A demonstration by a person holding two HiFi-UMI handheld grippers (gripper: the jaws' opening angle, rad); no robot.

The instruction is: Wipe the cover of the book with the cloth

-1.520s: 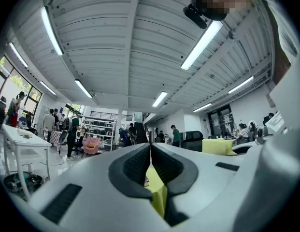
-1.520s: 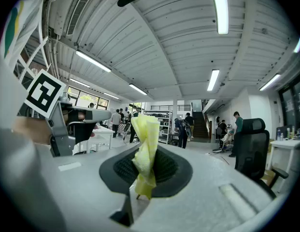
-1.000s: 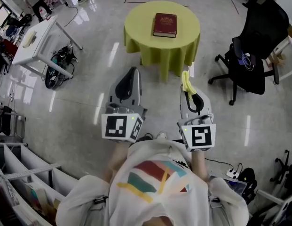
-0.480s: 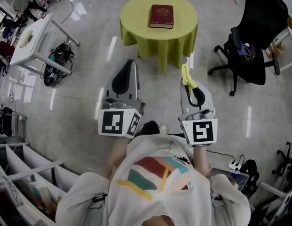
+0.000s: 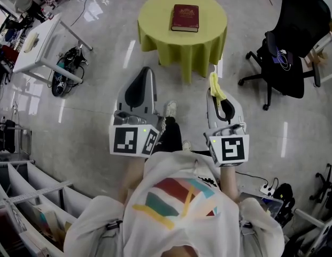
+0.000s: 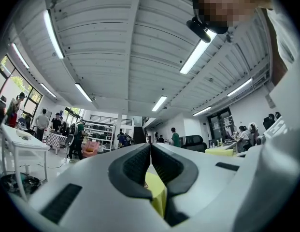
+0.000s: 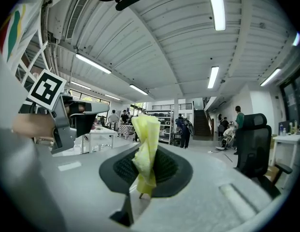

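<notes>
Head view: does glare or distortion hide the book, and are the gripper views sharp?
Head view: fisheye bend, light streaks glare on the floor, but the book is clear. Left gripper view: the shut left gripper looms close and soft. Right gripper view: cloth sharp, dark corners.

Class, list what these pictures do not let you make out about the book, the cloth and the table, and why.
Book: cover print and any dirt are too small to tell, head view.
Cloth: full size unclear, because it is bunched and partly pinched inside the right tongs, right gripper view.
Table: legs hidden under the tablecloth, head view.
</notes>
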